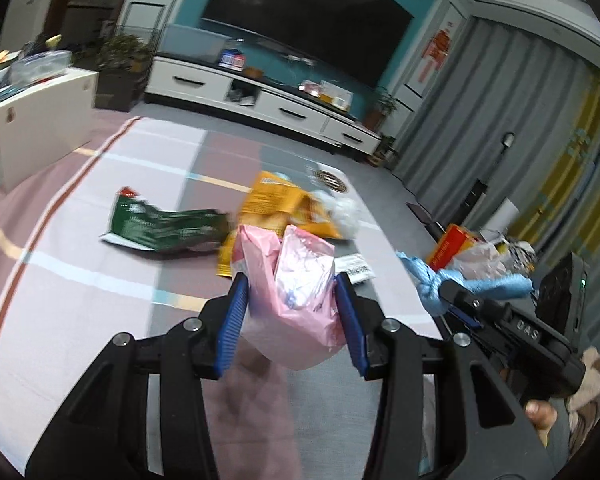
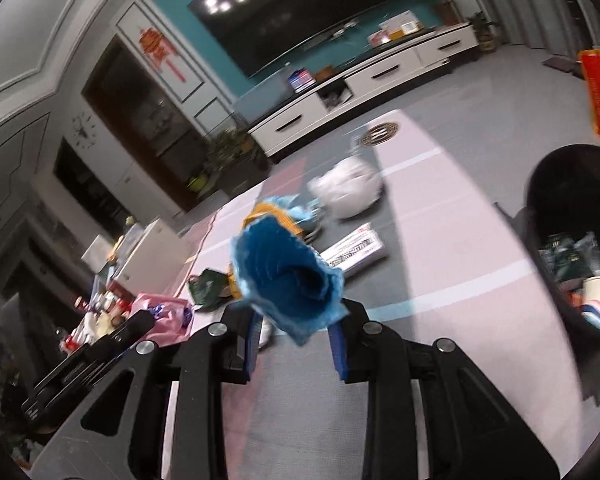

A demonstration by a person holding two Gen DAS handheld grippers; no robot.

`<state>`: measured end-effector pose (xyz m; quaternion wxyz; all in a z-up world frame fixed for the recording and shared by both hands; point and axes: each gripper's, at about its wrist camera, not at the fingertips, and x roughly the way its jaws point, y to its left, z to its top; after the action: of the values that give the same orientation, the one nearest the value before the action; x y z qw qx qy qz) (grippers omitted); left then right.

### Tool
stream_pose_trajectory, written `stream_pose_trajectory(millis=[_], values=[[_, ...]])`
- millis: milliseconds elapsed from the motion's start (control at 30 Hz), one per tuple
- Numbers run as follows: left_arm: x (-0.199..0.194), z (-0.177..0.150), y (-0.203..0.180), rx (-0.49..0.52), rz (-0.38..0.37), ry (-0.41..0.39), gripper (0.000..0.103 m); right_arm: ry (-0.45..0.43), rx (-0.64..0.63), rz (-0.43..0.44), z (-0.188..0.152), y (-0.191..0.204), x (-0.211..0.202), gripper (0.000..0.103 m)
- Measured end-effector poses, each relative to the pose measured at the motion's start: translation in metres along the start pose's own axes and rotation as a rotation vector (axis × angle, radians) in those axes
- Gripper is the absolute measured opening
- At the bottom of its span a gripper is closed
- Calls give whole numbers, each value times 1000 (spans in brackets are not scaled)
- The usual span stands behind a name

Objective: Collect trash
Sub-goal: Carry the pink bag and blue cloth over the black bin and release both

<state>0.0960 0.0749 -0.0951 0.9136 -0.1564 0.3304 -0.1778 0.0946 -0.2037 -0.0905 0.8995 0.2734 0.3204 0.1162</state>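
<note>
Left wrist: left gripper [image 1: 292, 312] pinches pink bag [image 1: 296, 304] above mat [image 1: 100, 264]; right gripper [image 2: 296, 340] clamps blue wad [image 2: 288, 280]. Black bin [image 2: 572, 240] near mat's right edge, partly filled. Left: green packet [image 1: 164, 228], orange packet [image 1: 276, 204], white bag [image 2: 352, 188], flat carton [image 2: 356, 248]. Bin bottom hidden, motion blur.

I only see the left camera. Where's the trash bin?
Observer: A black bin sits at the right of the right view, with trash already inside.
Operator: What's the blue thing like from the front?
Observer: The blue wrapper is rolled open like a cone, pinched in the right gripper.
Operator: What's that white stuff behind the yellow bag?
Observer: It's a round white bag, lying on the floor by itself.
</note>
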Motion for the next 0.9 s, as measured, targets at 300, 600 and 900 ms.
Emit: stream_pose_trajectory(millis=[300, 600, 900], values=[[15, -18, -64, 100, -150, 49, 46, -50, -19, -55, 6, -24, -35, 30], [40, -35, -127, 218, -183, 122, 46, -147, 52, -94, 20, -65, -77, 30], [67, -45, -188, 304, -239, 162, 46, -178, 72, -294, 23, -107, -107, 30]])
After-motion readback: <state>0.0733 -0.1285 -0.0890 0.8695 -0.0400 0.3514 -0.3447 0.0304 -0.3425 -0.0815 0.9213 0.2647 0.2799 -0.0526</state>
